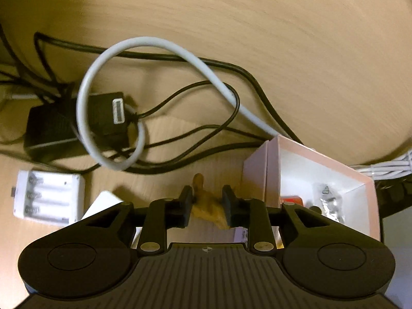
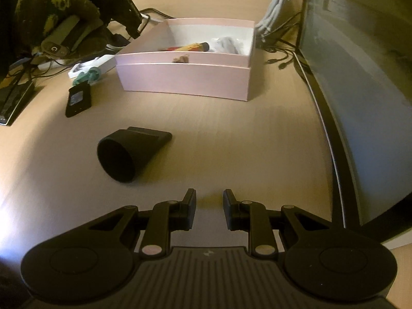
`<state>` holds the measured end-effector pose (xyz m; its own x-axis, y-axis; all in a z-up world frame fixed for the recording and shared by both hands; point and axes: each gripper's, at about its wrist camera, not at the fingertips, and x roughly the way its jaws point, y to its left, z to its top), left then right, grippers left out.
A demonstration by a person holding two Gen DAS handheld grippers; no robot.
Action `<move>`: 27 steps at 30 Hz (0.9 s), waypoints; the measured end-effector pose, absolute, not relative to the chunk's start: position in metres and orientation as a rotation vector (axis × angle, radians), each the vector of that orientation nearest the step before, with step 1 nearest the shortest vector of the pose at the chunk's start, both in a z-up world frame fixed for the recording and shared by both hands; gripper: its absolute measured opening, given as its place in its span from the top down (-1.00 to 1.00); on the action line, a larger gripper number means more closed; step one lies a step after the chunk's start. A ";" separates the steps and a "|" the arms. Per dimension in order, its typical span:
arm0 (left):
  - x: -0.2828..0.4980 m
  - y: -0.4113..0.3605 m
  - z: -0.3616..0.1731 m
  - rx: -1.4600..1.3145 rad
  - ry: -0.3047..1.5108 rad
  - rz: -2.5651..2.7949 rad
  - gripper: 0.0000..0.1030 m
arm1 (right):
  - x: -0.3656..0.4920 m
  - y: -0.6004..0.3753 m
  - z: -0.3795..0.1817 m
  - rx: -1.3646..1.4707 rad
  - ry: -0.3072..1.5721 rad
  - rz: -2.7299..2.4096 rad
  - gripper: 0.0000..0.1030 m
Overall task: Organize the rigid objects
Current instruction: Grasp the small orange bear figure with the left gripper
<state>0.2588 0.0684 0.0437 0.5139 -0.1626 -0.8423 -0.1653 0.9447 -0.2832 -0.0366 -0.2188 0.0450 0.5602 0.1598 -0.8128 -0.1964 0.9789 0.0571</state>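
Left hand-held gripper (image 1: 207, 200), clenched on a small tan figurine (image 1: 206, 206), held above the wooden bench (image 1: 257, 38) just beside the pink box (image 1: 260, 170). Within the box lie a red item (image 1: 292, 200) and a clear bag of dark parts (image 1: 328, 200) (contents too small to identify). A white cable (image 1: 108, 67) loops over a black adapter (image 1: 51, 128); a white battery holder (image 1: 49, 200) lies near the gripper's left side. Right hand-held gripper (image 2: 209, 206), released, its jaws apart with nothing between them, hovers over bare bench surface. A black conical nozzle (image 2: 128, 152) lies on its side between this gripper and the box; a black remote (image 2: 78, 100) rests further left.
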 end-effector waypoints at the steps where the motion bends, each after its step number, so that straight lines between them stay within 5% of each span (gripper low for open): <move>1: 0.258 0.066 0.043 -0.334 1.027 0.003 0.45 | -0.037 -0.219 0.045 -0.044 0.953 0.205 0.57; 11: 0.254 0.058 0.028 -0.218 1.010 -0.028 0.51 | -0.043 -0.208 0.043 -0.095 0.913 0.163 0.54; 14: 0.241 0.066 0.029 -0.225 0.964 -0.068 0.66 | -0.044 -0.210 0.041 -0.071 0.891 0.135 0.21; 16: 0.226 0.071 0.033 -0.216 0.920 -0.120 0.71 | -0.044 -0.214 0.038 -0.041 0.883 0.100 -0.26; 22: 0.175 0.076 0.044 -0.103 0.836 -0.259 0.75 | -0.045 -0.212 0.032 -0.028 0.880 0.121 -0.73; 27: 0.139 0.074 0.052 0.000 0.852 -0.344 0.74 | -0.041 -0.204 0.028 -0.044 0.890 0.139 -0.94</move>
